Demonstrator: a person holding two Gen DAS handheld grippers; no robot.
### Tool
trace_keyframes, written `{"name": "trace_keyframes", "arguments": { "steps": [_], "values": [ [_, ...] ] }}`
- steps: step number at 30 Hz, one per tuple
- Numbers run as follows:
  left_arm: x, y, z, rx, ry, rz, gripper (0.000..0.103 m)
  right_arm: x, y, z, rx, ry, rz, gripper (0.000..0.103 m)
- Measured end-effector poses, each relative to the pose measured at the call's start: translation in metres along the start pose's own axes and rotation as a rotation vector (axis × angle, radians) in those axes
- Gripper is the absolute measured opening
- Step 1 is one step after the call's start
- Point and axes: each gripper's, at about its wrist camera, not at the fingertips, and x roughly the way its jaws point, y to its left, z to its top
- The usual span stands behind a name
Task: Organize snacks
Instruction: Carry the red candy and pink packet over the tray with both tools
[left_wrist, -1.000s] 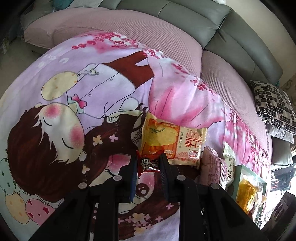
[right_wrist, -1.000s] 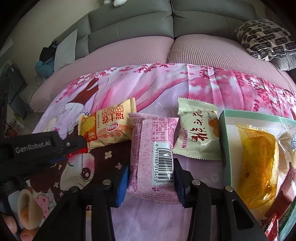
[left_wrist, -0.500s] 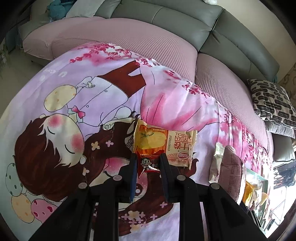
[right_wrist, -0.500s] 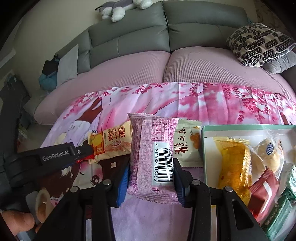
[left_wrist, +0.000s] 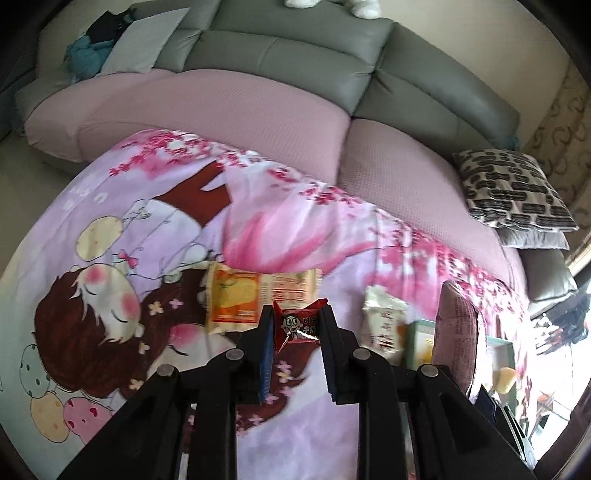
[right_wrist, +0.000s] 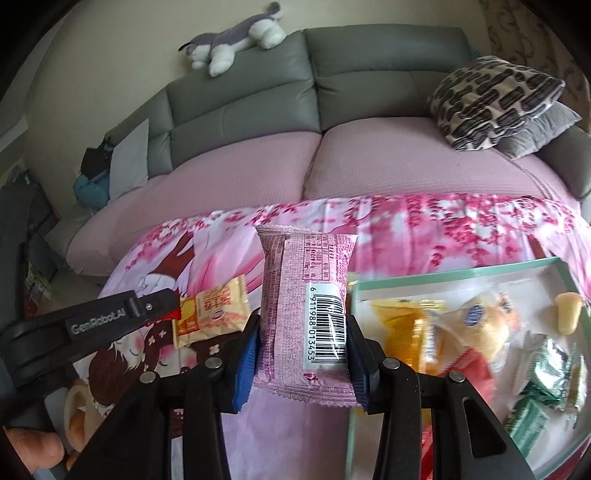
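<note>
The left gripper (left_wrist: 296, 325) is squeezed tight on a little red snack packet (left_wrist: 300, 325), held up off the cartoon blanket (left_wrist: 110, 229). Just past its tips lies an orange and yellow snack bag (left_wrist: 251, 295). The right gripper (right_wrist: 302, 347) pinches a pink snack pack (right_wrist: 295, 317) by its sides. A green-edged tray (right_wrist: 443, 278) full of snacks sits to its right

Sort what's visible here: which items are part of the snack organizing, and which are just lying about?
Part of the job:
- pink packet in right gripper
- small red packet in left gripper
- orange packet
- white packet
- green-rimmed tray of snacks

Just lying about:
- plush dog
- patterned cushion
- cartoon blanket
</note>
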Motion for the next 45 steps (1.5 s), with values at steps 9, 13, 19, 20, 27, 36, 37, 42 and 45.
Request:
{"name": "trace_keyframes", "arguments": {
  "steps": [9, 13, 19, 20, 27, 36, 37, 42, 45],
  "values": [
    [-0.011, -0.045, -0.009, 0.095, -0.007, -0.057, 0.024, -0.022, -0.037, 0.005, 0.070, -0.037, -0.040, 0.046],
    [-0.012, -0.064, -0.015, 0.139, -0.005, -0.071, 0.024, -0.031, -0.054, 0.005, 0.098, -0.052, -0.056, 0.046],
    [-0.014, -0.094, -0.027, 0.209, 0.003, -0.100, 0.024, -0.047, -0.086, 0.005, 0.154, -0.080, -0.097, 0.046],
    [-0.014, -0.100, -0.030, 0.223, 0.005, -0.108, 0.024, -0.050, -0.092, 0.005, 0.167, -0.085, -0.105, 0.046],
    [-0.015, -0.135, -0.048, 0.299, 0.017, -0.163, 0.024, -0.071, -0.146, -0.001, 0.263, -0.113, -0.184, 0.046],
    [-0.007, -0.179, -0.074, 0.404, 0.041, -0.195, 0.024, -0.091, -0.207, -0.014, 0.383, -0.123, -0.271, 0.046],
    [-0.006, -0.183, -0.077, 0.415, 0.044, -0.197, 0.024, -0.092, -0.209, -0.015, 0.386, -0.121, -0.272, 0.046],
    [0.002, -0.202, -0.092, 0.475, 0.060, -0.197, 0.024, -0.081, -0.214, -0.018, 0.376, -0.085, -0.267, 0.046],
    [0.006, -0.208, -0.098, 0.493, 0.067, -0.190, 0.024, -0.076, -0.213, -0.020, 0.368, -0.071, -0.262, 0.046]
  ]
}}
